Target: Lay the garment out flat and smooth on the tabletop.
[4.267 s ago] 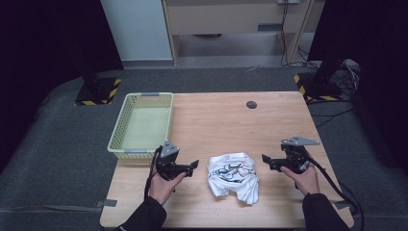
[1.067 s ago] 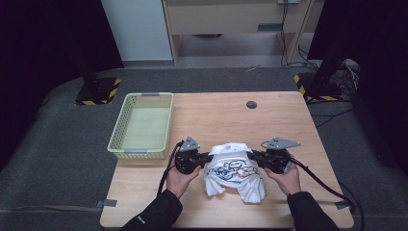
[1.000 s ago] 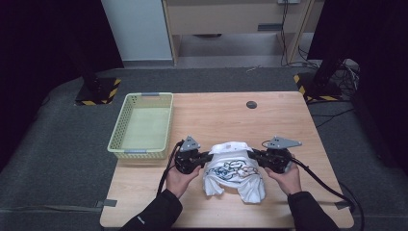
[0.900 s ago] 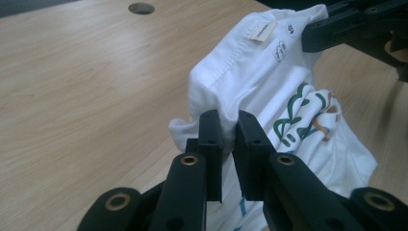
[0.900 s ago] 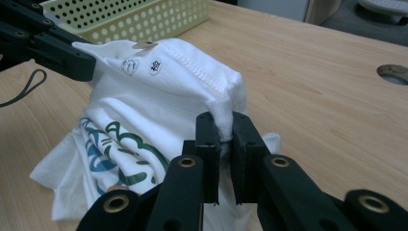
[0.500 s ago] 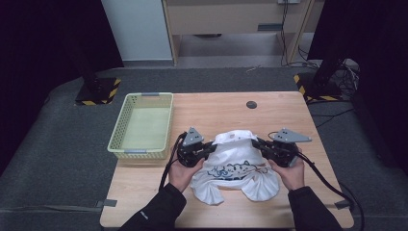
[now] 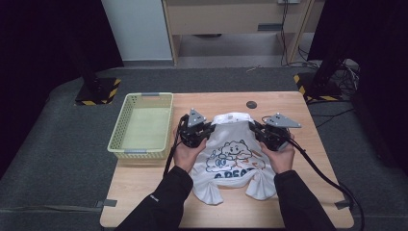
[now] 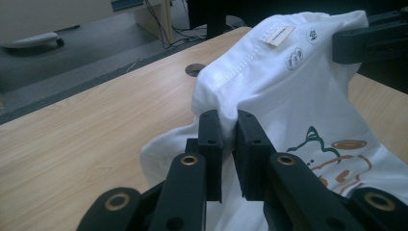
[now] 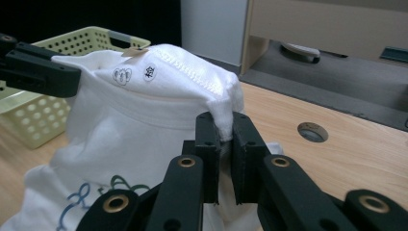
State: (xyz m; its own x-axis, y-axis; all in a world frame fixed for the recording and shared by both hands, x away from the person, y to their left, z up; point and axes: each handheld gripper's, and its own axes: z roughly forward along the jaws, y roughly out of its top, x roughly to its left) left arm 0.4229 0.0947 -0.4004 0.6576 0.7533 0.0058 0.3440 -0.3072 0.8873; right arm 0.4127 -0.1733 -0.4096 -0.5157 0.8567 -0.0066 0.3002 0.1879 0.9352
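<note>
At centre frame of the high view, over a wooden table [image 7: 308, 192], a person spreads a white shirt [image 7: 231, 159] between two hand-held grippers. Left gripper [image 7: 208, 130] and right gripper [image 7: 254, 129] each pinch a shoulder seam beside the collar, jaws pressed together on the cloth. Close up, the left gripper [image 8: 227, 129] bites a fold of the hem just below the neck label, and the right gripper [image 9: 222, 127] clamps the opposite corner of the neckband. Between the two grips the shirt hangs with its cartoon print facing up; the lower hem and both sleeves trail on the tabletop toward the bottom of the frame.

Done well, this step likely means keeping both grips level and pulling evenly apart so the collar stays taut and the body drapes flat; a lopsided lift could twist the cloth or let a thin fold slip from one pair of jaws. Bunched sleeves at the bottom would probably need shaking loose before any fold or drop.

Left of centre in the high view sits a yellow basket [image 7: 126, 129], its perforated walls touching nothing and its floor bare. Its near wall also appears at the left of the right gripper view, basket [image 9: 29, 115] just behind the cloth.
</note>
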